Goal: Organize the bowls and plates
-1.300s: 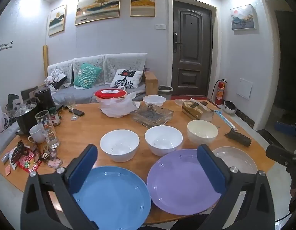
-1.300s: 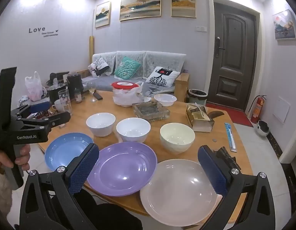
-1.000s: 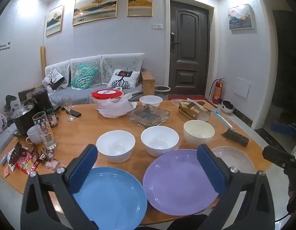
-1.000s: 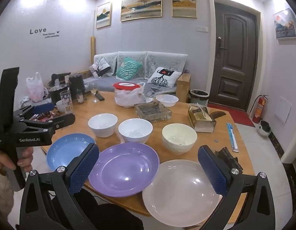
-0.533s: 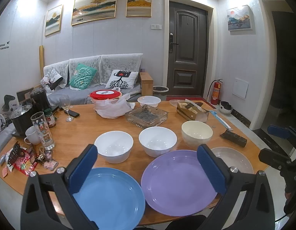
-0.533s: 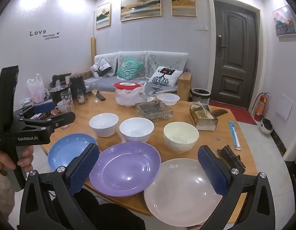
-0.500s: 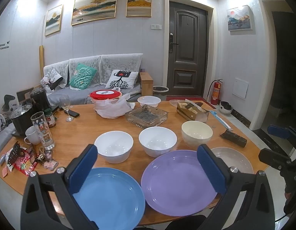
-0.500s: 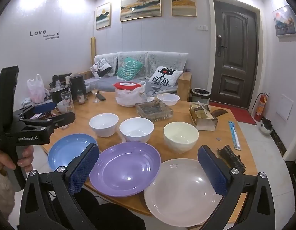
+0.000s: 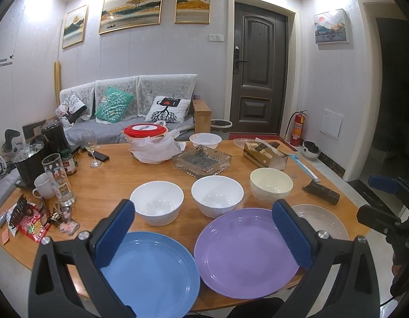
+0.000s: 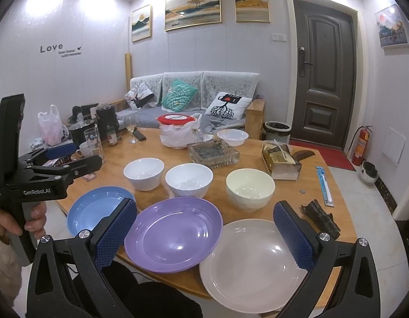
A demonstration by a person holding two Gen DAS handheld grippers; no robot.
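Note:
Three plates lie along the wooden table's near edge: a blue plate [image 9: 149, 270] [image 10: 98, 212], a purple plate [image 9: 247, 249] [image 10: 175, 233] and a pale pink plate [image 9: 321, 220] [image 10: 254, 265]. Behind them stand two white bowls [image 9: 157, 202] [image 9: 217, 195] and a cream bowl [image 9: 271, 185] [image 10: 250, 188]. My left gripper [image 9: 203, 233] is open and empty above the blue and purple plates; it also shows in the right wrist view [image 10: 69, 159]. My right gripper [image 10: 204, 235] is open and empty above the purple and pink plates.
Further back stand a glass ashtray [image 9: 201, 160], a small white bowl [image 9: 205, 140], a red-lidded container in a bag [image 9: 149, 143] and a tissue box [image 9: 265, 155]. Cups, a tall glass [image 9: 57, 179], a kettle and snack clutter fill the left side. A dark wrapped item [image 9: 322, 192] lies right.
Both grippers have drifted slightly, so the table sits a little differently in view. Both stay open, and no plate or bowl has moved.

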